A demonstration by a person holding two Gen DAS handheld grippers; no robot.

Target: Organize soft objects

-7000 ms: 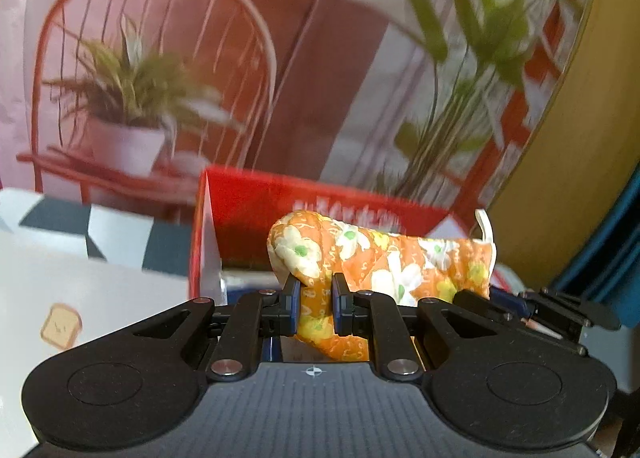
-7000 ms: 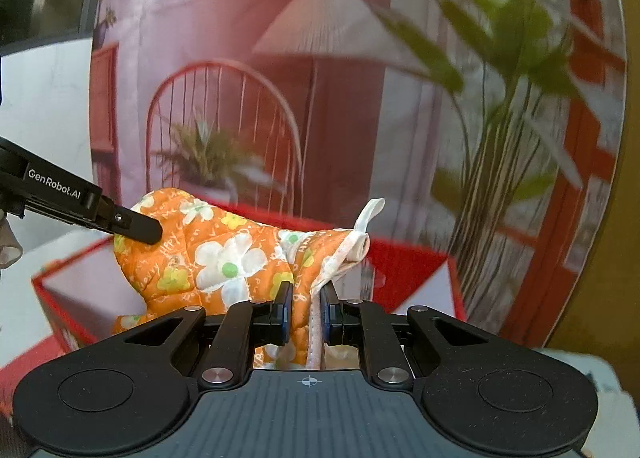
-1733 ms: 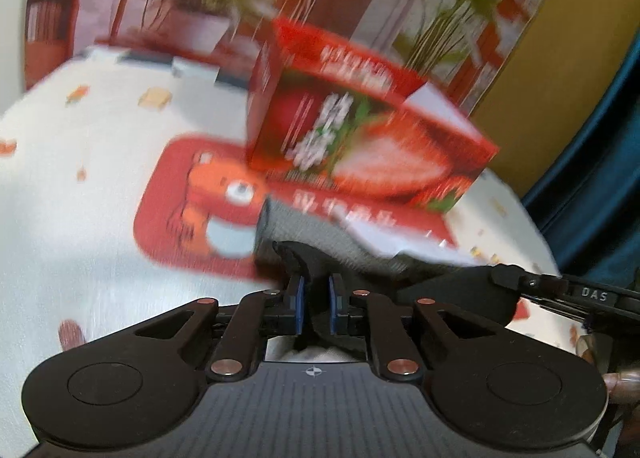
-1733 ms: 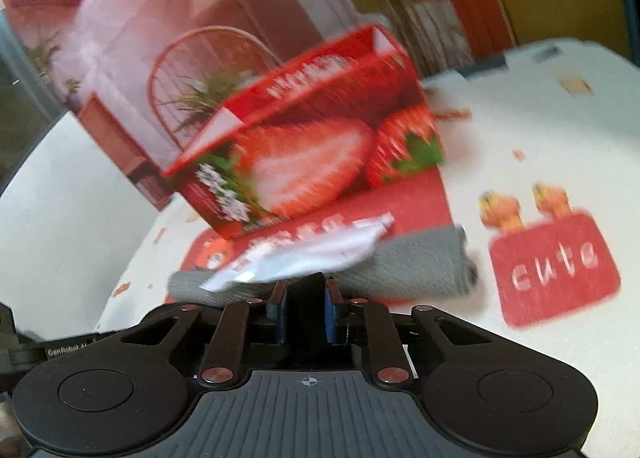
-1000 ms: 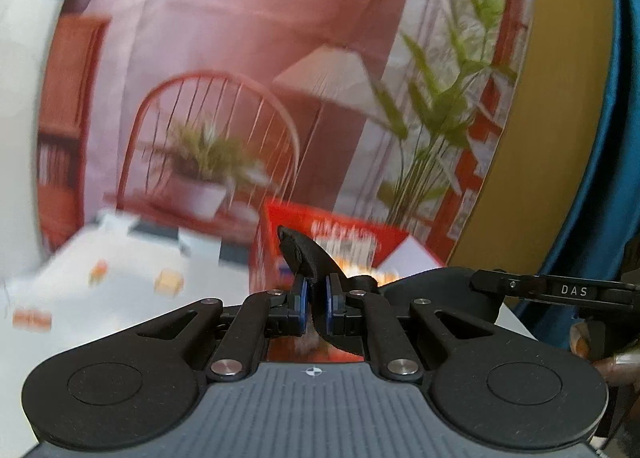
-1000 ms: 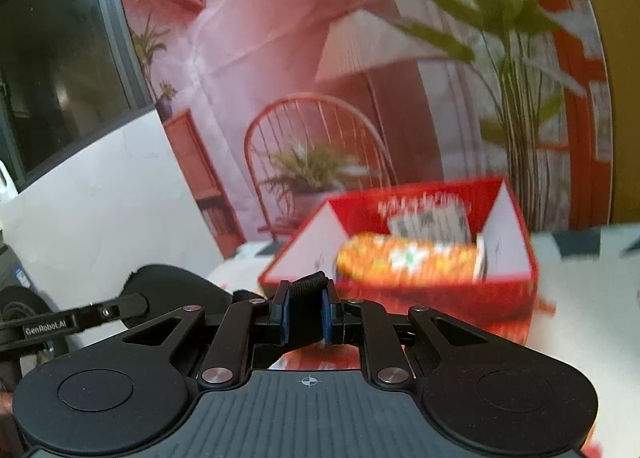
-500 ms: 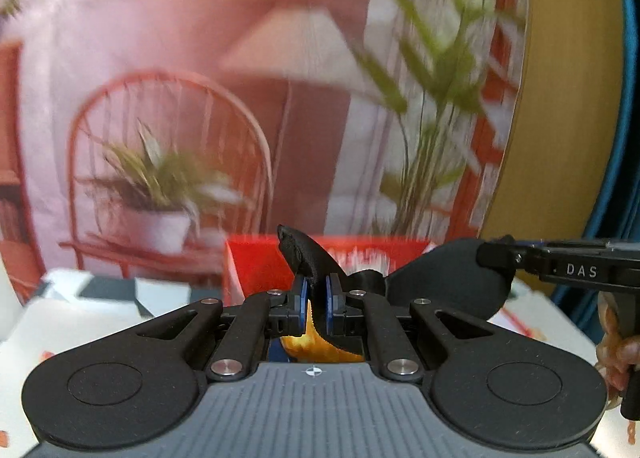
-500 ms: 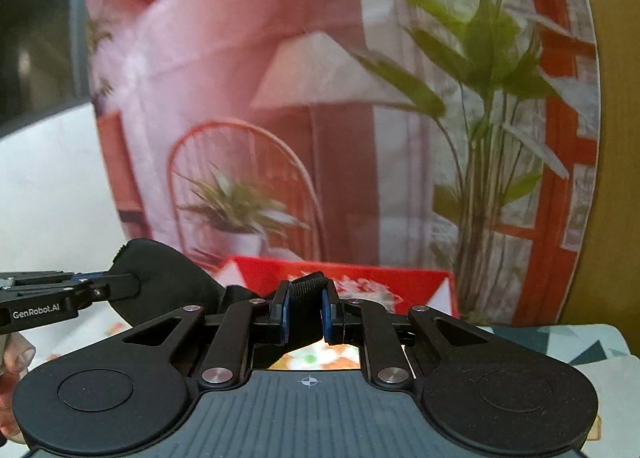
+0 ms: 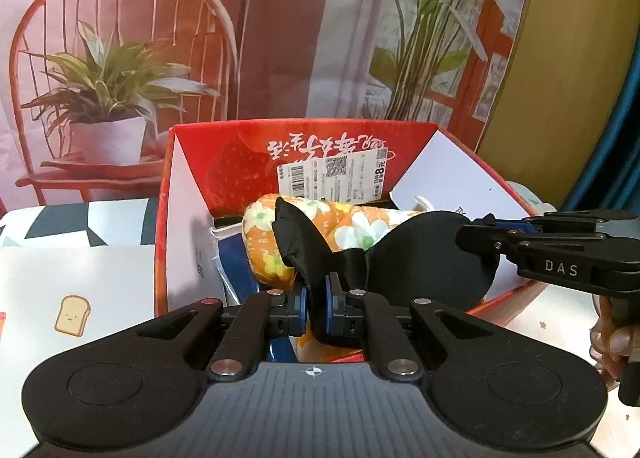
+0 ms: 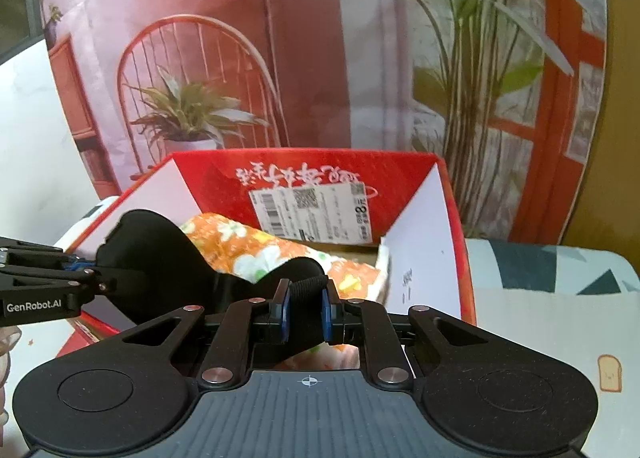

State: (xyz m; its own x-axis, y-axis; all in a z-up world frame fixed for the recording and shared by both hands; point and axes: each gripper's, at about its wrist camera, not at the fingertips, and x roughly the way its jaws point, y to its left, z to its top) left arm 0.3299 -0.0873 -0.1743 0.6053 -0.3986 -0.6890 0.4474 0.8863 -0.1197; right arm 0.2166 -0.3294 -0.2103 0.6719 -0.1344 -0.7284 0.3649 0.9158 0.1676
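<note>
Box floor mostly hidden behind grippers. Red strawberry box (image 9: 400, 137) on tabletop (image 9: 80, 270) w/ orange floral mitt (image 9: 352, 223) inside. Black eye mask (image 9: 432, 254) held above box opening, stretched btwn both: left gripper (image 9: 316, 306) jaws pinching one end, right gripper (image 10: 305, 310) jaws clamped on its strap end.

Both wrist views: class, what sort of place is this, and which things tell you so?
Probably a staged tabletop, not a real room. The chair and potted plant look printed on a creased backdrop; a cartoon tablecloth covers the table; a red box holds an orange floral cloth.
</note>
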